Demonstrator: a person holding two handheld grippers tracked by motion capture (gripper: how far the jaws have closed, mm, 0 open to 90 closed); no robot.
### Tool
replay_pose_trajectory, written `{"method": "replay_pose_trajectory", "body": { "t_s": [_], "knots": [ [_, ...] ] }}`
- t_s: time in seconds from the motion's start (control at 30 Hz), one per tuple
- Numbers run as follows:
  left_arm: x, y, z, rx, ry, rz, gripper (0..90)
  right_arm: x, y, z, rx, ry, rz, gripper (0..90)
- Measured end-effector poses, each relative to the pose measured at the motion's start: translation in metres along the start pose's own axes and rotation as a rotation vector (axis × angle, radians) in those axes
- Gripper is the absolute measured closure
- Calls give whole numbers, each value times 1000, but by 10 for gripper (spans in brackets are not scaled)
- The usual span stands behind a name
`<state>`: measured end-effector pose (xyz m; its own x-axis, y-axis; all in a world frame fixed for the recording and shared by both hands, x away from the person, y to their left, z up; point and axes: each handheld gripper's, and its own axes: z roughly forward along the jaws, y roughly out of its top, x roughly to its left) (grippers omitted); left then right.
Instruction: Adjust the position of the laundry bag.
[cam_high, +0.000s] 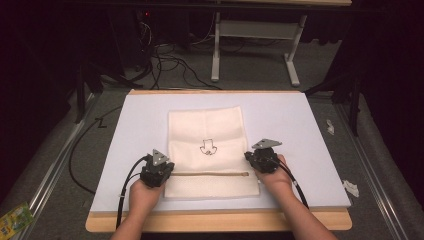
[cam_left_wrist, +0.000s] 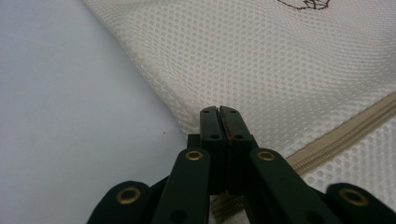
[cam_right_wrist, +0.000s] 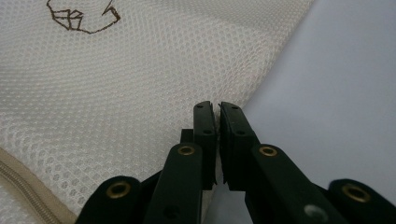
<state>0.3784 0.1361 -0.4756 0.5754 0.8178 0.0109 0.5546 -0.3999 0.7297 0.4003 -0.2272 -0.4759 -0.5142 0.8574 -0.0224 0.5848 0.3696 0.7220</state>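
Mesh bag (cam_high: 207, 150) — each hand-held gripper's jaws closed at its side edge

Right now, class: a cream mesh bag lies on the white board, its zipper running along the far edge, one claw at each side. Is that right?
Not quite. The zipper runs near the bag's near edge, between the left claw and right claw, as the high view shows. The mesh bag does lie on the white board.

- Mesh bag (cam_high: 207, 150): cream netted cloth w/ fine round holes, matt, soft-looking (dark line drawing printed on it).
- Zip (cam_high: 210, 174): tan woven tape, ribbed.
- Mat (cam_high: 295, 125): pale, smooth, matt sheet, no sheen.
- Table edge (cam_high: 220, 220): light wood, bare.
- Left gripper (cam_left_wrist: 219, 112) & right gripper (cam_right_wrist: 216, 106): black matt plastic jaws, brass-coloured rivets.
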Motion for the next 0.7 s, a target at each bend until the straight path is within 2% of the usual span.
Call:
{"method": "replay_pose_trajectory", "body": {
  "t_s": [0.03,0.07,0.13,0.17,0.23,0.3,0.37,0.4,0.43,0.6,0.7],
  "knots": [
    [-2,2,2,1,-11,3,892,-7,-3,-4,1,-4,14,874],
    [-4,4,4,-3,-20,-2,892,-7,-3,-4,1,-4,14,874],
    [-12,10,10,-4,-27,15,893,-13,-7,-8,6,-12,24,873],
    [-22,18,18,-10,-47,27,893,-20,-13,-14,8,-31,29,871],
    [-27,21,21,-12,-60,29,892,-28,-18,-22,12,-64,32,868],
    [-35,26,27,-17,-66,48,891,-32,-20,-24,7,-72,33,867],
    [-46,34,34,-27,-72,66,887,-46,-25,-33,-4,-94,63,863],
    [-46,34,34,-27,-72,66,887,-46,-25,-33,-4,-94,63,863],
    [-47,35,36,-30,-74,60,886,-52,-28,-34,-11,-109,88,860],
    [-50,38,41,-29,-67,53,886,-59,-28,-29,-10,-123,75,856],
    [-48,38,38,-33,-65,47,857,-61,-27,-26,-8,-112,93,822]
  ]
}}
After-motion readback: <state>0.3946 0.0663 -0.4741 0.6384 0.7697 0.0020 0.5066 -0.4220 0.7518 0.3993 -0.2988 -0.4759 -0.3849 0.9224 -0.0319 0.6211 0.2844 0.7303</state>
